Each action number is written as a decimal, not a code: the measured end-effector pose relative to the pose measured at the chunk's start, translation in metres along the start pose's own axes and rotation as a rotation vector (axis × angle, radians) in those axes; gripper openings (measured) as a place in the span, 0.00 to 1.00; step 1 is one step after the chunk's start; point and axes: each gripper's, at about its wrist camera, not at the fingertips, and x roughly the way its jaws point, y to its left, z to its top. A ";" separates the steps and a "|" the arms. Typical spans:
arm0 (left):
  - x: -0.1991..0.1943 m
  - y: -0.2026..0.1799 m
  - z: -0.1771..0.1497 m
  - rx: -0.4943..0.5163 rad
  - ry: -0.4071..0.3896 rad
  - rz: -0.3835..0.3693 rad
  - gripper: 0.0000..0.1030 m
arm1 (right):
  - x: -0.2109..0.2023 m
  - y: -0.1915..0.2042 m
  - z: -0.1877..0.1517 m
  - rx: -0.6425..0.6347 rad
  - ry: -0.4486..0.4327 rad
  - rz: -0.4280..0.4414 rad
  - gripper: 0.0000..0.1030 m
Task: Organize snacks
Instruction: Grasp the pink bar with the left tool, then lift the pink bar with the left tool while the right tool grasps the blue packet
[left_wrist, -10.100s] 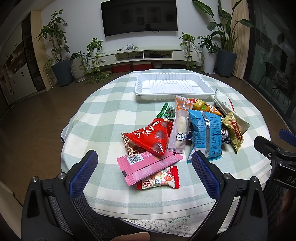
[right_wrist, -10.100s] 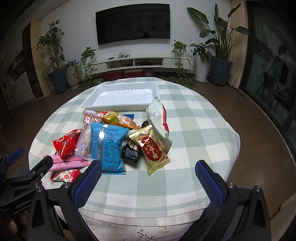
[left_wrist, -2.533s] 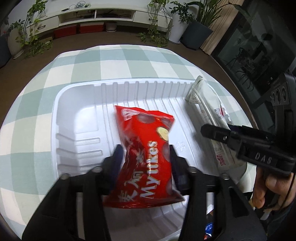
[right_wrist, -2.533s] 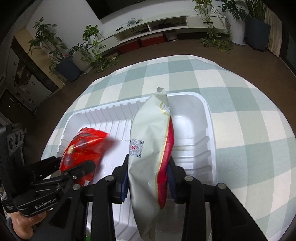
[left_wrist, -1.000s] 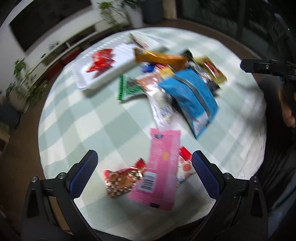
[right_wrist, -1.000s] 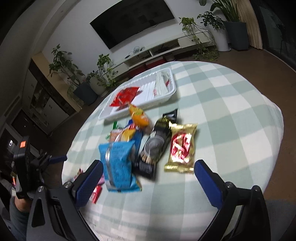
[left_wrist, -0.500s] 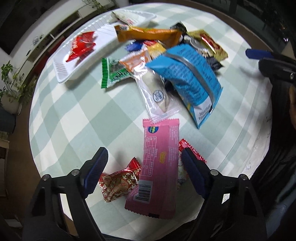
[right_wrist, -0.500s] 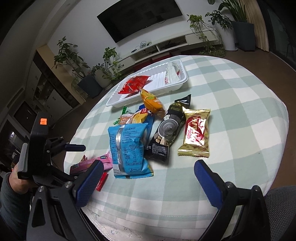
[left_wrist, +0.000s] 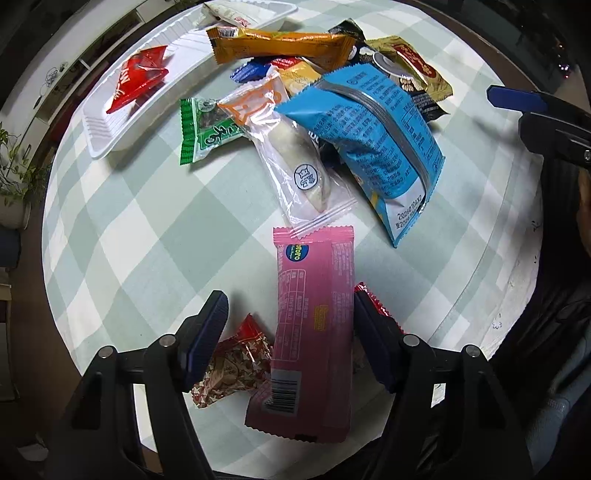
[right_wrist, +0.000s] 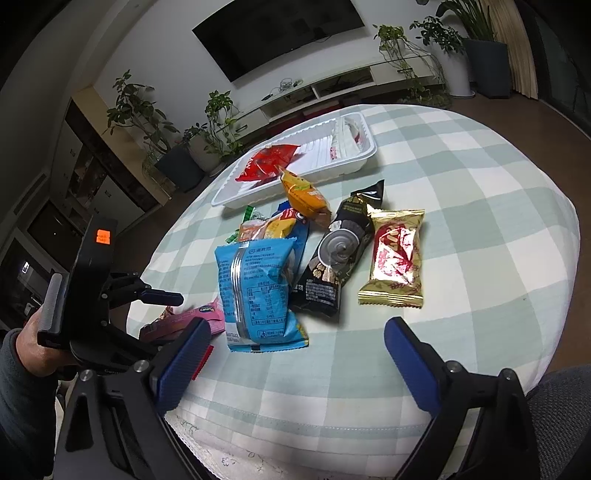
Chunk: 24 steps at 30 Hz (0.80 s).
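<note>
1. Left gripper (left_wrist: 290, 321) points steeply down over the pink wafer pack (left_wrist: 314, 314); jaws have just been closing, the pack lies between them, left pad clear of it, right pad at its edge.
2. Right gripper (right_wrist: 295, 358) hovers at the near table edge, jaws wide, nothing between them.
3. White tray (right_wrist: 354, 164) at the far side holds a red bag (right_wrist: 267, 162) and a pale pack (right_wrist: 352, 134).
4. Blue bag (right_wrist: 255, 291), black pack (right_wrist: 338, 254) and gold pack (right_wrist: 397, 258) lie mid-table on the checked cloth (right_wrist: 480, 221).
</note>
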 end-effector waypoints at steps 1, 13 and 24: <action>0.000 -0.001 0.000 0.002 0.003 -0.007 0.58 | 0.000 0.000 0.000 0.000 0.003 0.001 0.93; 0.001 0.013 -0.004 -0.036 -0.035 -0.044 0.24 | 0.001 0.004 0.000 -0.006 -0.004 -0.003 0.88; -0.023 0.042 -0.019 -0.173 -0.162 -0.150 0.24 | 0.017 0.032 0.010 -0.089 0.005 -0.013 0.87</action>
